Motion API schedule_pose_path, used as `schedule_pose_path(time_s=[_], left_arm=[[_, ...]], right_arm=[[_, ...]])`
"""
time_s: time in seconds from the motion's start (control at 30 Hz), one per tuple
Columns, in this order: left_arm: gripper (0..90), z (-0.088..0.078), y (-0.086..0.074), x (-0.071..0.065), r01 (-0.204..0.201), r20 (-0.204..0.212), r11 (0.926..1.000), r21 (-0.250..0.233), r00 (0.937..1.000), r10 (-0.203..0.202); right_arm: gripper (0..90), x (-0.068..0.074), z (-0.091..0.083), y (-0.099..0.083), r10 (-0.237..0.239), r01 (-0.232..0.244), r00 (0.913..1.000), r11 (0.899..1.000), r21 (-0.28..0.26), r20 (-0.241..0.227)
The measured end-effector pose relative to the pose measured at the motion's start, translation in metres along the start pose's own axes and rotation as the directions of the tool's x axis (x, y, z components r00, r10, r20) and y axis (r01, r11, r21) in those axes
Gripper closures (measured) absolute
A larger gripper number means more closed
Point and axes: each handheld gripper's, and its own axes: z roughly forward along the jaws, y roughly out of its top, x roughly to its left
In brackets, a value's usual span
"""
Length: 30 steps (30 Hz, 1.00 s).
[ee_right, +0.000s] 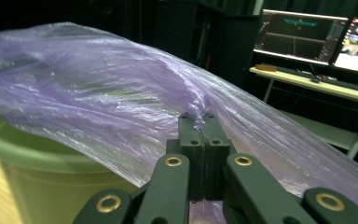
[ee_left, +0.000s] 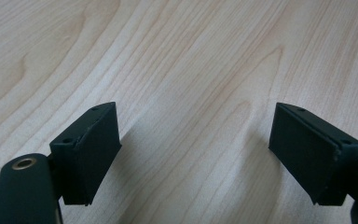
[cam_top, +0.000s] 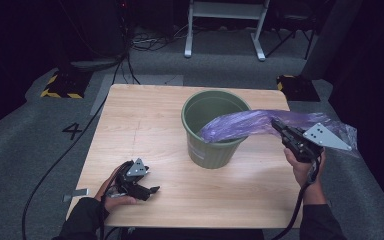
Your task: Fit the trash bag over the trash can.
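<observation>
A green plastic bin (cam_top: 215,127) stands upright right of the table's middle. A purple translucent bag (cam_top: 250,122) stretches from the bin's near rim out past the table's right edge. My right gripper (cam_top: 276,125) is shut on the bag, held above the table to the right of the bin. In the right gripper view the bag (ee_right: 121,88) is pinched between the closed jaws of the right gripper (ee_right: 203,122), with the bin (ee_right: 51,172) below left. My left gripper (cam_top: 149,189) rests near the table's front left, open; in the left gripper view the left gripper (ee_left: 196,140) has bare wood between its jaws.
The wooden table (cam_top: 145,120) stands on grey carpet. A white frame (cam_top: 225,25) is on the floor behind it, with yellow-black blocks (cam_top: 62,85) at the left. Monitors (ee_right: 307,37) on a desk appear in the right gripper view.
</observation>
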Motion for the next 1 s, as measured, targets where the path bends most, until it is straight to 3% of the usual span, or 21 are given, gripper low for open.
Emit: schedule_pose_path(time_s=[0.1, 0.2, 0.37, 0.53, 0.67, 0.87, 1.0], left_arm=[[16.1, -0.008, 0.006, -0.005, -0.012, -0.031, 0.9995, -0.028, 0.9995, 0.011], [15.7, -0.023, 0.014, -0.01, -0.029, -0.023, 0.9959, -0.086, 0.9993, 0.028], [16.0, -0.043, 0.029, -0.012, -0.033, -0.034, 0.9839, -0.175, 0.999, 0.028], [15.7, -0.054, 0.043, -0.01, -0.051, -0.09, 0.9732, -0.224, 0.9954, 0.031], [15.9, -0.065, 0.055, -0.002, -0.038, -0.078, 0.9595, -0.279, 0.9968, 0.016], [15.9, -0.079, 0.083, 0.003, -0.073, -0.065, 0.9452, -0.318, 0.9964, 0.055], [15.9, -0.084, 0.098, 0.006, -0.081, -0.06, 0.9369, -0.34, 0.9961, 0.065]], right_arm=[[89.7, -0.003, 0.006, 0.0, -0.003, 0.003, 0.9998, 1.0, 0.022, 0.018], [89.8, -0.007, 0.011, -0.001, -0.001, 0.0, 0.9994, 0.999, 0.042, 0.035], [89.8, -0.009, 0.016, -0.001, -0.015, 0.011, 0.998, 0.998, 0.064, 0.062], [89.7, -0.009, 0.022, 0.001, -0.043, 0.037, 0.9966, 0.995, 0.087, 0.07], [89.7, -0.008, 0.025, 0.003, -0.067, 0.059, 0.9946, 0.993, 0.101, 0.08], [89.7, -0.003, 0.03, 0.006, -0.128, 0.115, 0.9876, 0.984, 0.133, 0.091], [89.6, 0.001, 0.034, 0.008, -0.139, 0.127, 0.9869, 0.983, 0.134, 0.082]])
